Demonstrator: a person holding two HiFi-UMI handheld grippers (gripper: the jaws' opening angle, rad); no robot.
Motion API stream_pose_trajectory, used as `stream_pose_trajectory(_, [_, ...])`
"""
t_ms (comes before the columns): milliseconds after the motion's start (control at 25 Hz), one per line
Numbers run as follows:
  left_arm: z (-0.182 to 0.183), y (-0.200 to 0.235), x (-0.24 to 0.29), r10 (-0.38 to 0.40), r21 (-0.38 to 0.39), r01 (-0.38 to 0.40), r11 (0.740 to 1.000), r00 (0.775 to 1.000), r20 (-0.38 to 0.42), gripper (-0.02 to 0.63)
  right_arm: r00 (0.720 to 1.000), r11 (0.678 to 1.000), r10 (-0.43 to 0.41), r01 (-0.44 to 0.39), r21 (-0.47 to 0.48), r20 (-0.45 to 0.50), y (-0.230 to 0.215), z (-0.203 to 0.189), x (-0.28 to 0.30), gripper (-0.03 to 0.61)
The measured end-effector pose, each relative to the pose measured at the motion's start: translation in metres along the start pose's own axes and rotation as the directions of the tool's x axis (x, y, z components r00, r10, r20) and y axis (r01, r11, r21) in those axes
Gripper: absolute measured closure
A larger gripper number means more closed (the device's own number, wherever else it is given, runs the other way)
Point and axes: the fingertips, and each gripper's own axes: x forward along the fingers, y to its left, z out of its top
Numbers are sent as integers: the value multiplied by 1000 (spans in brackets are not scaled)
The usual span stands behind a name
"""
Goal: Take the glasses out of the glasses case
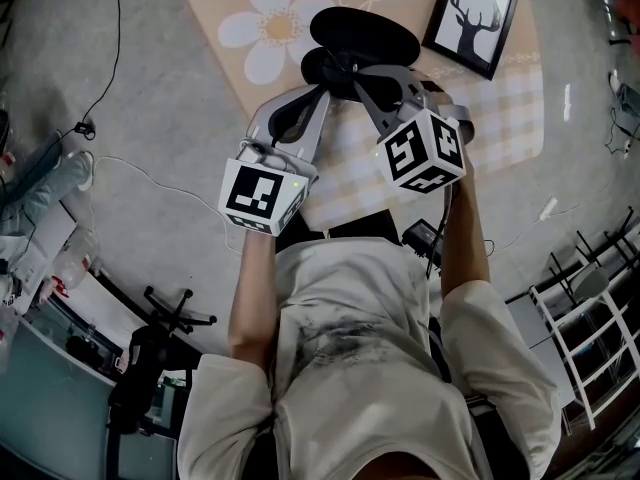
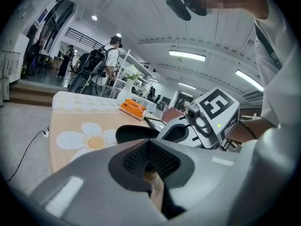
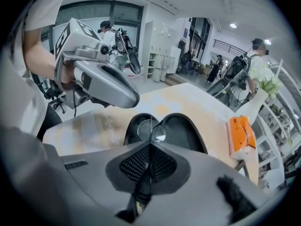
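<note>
Right tool (image 3: 149, 147): jaws closed on a thin wire part of the glasses (image 3: 151, 131), where the two lenses meet; which part of the frame it is cannot be made out.
Left tool (image 2: 149, 145): jaws together, with nothing seen gripped; a tan sliver shows through the gap.
Glasses, position: just ahead of the right tool's tips, low over the open glasses case (image 3: 188, 131); not yet clear of it.
Glasses, long axis: lenses side by side, across the right tool's line of sight.
Glasses case: black, lid open, on the tabletop (image 1: 500, 98) directly beyond both tools.
Nearer tool: the right one, already on the frame. The left tool's tips hang just beside the case's near-left half; contact cannot be told.
Coming move (judgement): lift up and back toward the person. The left tool is placed to steady the case.
Obstruction: the case's raised rims and the left tool, close by on the left.
Surroundings: daisy-print cloth (image 1: 265, 28), framed deer picture (image 1: 470, 18), and orange pack (image 3: 241, 133), all well apart.
</note>
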Motion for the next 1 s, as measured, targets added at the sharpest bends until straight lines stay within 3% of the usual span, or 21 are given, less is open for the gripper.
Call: stream_pose_trajectory(1000, [12,-34,15,-144,73,146,987,989,-34,606,988,983,-151,153,104,-21,-10,-12,-46,561])
